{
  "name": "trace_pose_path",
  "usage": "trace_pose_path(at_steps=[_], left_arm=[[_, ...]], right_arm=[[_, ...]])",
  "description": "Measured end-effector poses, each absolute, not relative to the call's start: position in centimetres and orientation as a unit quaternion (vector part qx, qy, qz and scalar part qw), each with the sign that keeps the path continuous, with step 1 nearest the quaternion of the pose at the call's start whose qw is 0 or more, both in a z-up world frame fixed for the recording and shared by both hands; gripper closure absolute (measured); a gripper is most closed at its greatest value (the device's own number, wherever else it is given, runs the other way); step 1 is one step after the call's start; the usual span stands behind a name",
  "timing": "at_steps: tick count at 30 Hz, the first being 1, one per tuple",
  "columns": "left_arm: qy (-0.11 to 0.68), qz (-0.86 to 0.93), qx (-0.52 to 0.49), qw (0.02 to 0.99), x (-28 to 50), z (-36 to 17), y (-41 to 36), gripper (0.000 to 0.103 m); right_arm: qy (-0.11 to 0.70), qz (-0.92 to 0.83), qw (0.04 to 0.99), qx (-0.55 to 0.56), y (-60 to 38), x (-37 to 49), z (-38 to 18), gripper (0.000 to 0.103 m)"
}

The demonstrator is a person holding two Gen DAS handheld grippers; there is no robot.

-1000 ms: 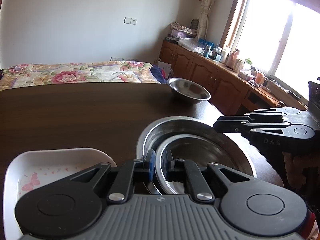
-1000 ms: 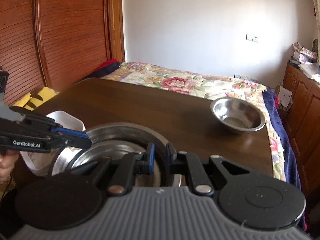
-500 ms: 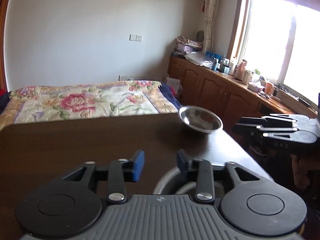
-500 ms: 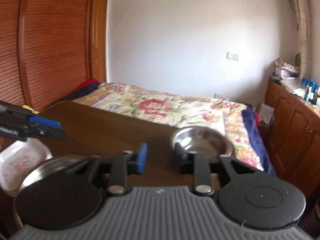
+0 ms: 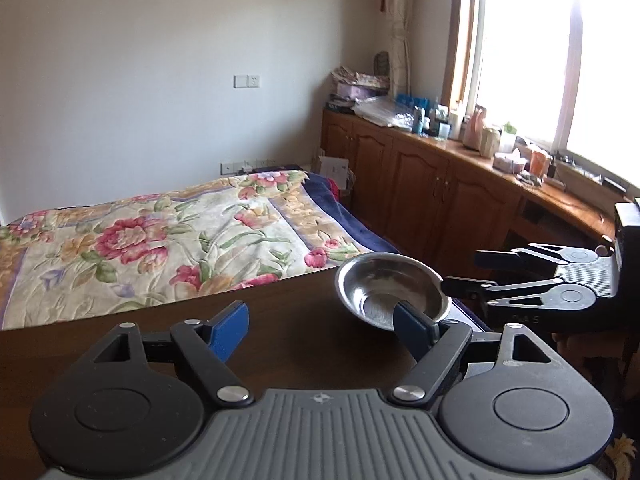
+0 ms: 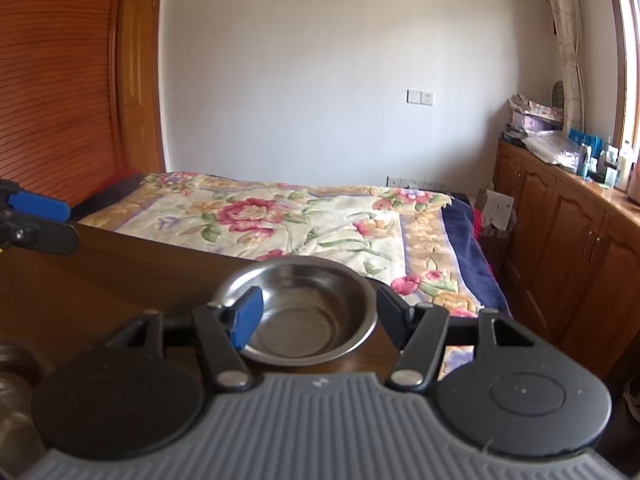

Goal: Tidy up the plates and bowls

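Both claws wide, bowl (image 6: 304, 312) perhaps untouched

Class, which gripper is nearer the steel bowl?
The right gripper: its open fingers reach the bowl's rim, while the left gripper, also open, hangs further back over the table.

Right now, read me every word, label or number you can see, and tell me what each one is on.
"DAS": faint raised letters on one finger arm of the right tool, in the left wrist view; the reading is uncertain.
Packages on the sideboard: print too small to read.
Nothing else shows legible text.
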State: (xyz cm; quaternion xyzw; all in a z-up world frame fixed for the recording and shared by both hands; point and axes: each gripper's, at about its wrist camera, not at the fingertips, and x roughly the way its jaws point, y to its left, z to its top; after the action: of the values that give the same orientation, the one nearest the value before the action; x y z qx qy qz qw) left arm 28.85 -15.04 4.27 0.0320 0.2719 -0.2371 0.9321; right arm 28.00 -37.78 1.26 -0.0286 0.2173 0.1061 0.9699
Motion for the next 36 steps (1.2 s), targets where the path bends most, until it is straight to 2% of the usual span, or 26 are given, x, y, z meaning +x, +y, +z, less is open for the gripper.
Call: trace_pose_path(at_steps=[7,9,16,18,22,26,36], left_arm=[[0.295,-0.243,0.045,0.923,31.9,2.9,-17.6,0.024],[0.306,-0.243,0.048,0.919,32.9,2.4,-18.3,0.029],[0.344,-0.245,0.063,0.904,35.8,0.5,-20.3,0.04],[0.353,-0.246,0.061,0.901,36.5,0.1,-20.7,0.048],[0.367,-0.252,0.066,0.893,37.4,-0.6,-21.8,0.049],[0.377,-0.259,0.064,0.887,38.2,-0.9,-22.5,0.054],[0.404,-0.255,0.052,0.877,39.4,-1.8,-23.2,0.069]], right_arm=[[0.236,0.106,0.966,-0.012,-39.1,29.9,-0.3,0.04],[0.24,0.108,0.965,-0.01,-39.4,30.2,-0.6,0.04],[0.252,0.122,0.96,0.022,-40.4,31.1,-1.3,0.04],[0.256,0.127,0.958,0.032,-40.6,31.2,-1.4,0.04],[0.257,0.132,0.956,0.044,-40.9,31.2,-1.5,0.04],[0.258,0.141,0.954,0.055,-41.0,31.3,-1.4,0.04],[0.277,0.151,0.946,0.073,-41.0,31.8,-2.1,0.051]])
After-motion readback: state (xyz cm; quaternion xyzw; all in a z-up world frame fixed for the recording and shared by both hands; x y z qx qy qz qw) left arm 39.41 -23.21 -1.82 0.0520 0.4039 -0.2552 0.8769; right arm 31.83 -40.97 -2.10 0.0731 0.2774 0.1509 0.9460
